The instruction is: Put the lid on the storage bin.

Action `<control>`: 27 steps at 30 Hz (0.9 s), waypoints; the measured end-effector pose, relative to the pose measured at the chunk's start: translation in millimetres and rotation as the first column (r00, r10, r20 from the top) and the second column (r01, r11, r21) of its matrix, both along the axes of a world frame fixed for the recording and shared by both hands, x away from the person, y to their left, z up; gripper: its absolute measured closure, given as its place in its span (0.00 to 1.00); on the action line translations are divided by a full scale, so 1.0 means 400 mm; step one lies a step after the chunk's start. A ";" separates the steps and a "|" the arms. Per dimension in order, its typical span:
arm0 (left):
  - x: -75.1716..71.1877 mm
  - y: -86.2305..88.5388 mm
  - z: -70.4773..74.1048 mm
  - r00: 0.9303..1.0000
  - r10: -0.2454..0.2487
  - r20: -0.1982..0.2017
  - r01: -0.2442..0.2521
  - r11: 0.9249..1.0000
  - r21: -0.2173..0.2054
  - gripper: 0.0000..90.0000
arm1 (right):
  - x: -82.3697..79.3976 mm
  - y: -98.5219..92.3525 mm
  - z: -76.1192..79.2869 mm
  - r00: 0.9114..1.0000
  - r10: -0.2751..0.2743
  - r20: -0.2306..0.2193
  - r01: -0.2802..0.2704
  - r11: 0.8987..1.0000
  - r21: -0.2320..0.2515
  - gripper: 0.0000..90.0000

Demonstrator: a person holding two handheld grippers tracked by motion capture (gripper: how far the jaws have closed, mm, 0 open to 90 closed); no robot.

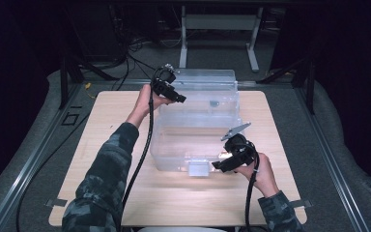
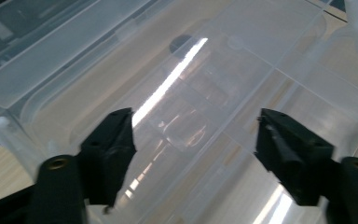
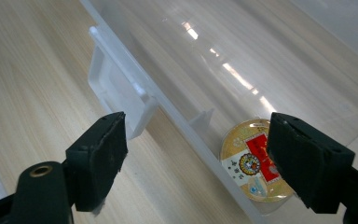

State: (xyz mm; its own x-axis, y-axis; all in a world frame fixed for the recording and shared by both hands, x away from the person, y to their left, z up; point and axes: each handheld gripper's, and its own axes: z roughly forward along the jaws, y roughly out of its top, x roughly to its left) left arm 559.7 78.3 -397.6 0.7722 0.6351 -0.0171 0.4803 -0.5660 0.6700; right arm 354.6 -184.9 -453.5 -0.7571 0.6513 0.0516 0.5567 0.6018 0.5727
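A clear plastic box (image 1: 174,145) stands on the wooden table (image 1: 106,145) with its lid (image 1: 207,79) swung up at the back. My left gripper (image 1: 176,96) hovers at the box's back left, open; in the left gripper view (image 2: 193,144) its jaws stand apart above clear compartments (image 2: 242,70) with nothing between them. My right gripper (image 1: 217,165) is at the box's front right, open. In the right gripper view (image 3: 196,158) its jaws stand on either side of the box's front wall (image 3: 182,123) without pressing on it. A round gold medallion (image 3: 249,161) with a red label lies inside that corner.
A clear latch (image 3: 116,88) sticks out from the box's front wall (image 1: 198,168). A small dark spot (image 2: 179,43) shows inside near the back. Bare wooden table lies left and in front of the box. Cables trail from both grippers toward the table's near edge.
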 end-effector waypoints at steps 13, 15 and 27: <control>-0.003 -0.013 -0.016 1.000 -0.016 -0.018 0.016 1.000 -0.014 0.66 | 0.013 0.015 -0.053 0.999 -0.029 -0.012 0.029 0.999 -0.017 0.52; -0.002 -0.012 -0.016 0.999 -0.019 -0.027 0.019 1.000 -0.018 0.71 | 0.009 0.015 -0.053 0.999 -0.034 -0.003 0.034 0.999 0.004 0.58; -0.016 -0.029 -0.005 0.999 -0.029 -0.026 0.030 0.999 0.046 0.80 | -0.013 0.021 -0.070 0.995 -0.082 0.063 0.081 0.996 0.023 0.62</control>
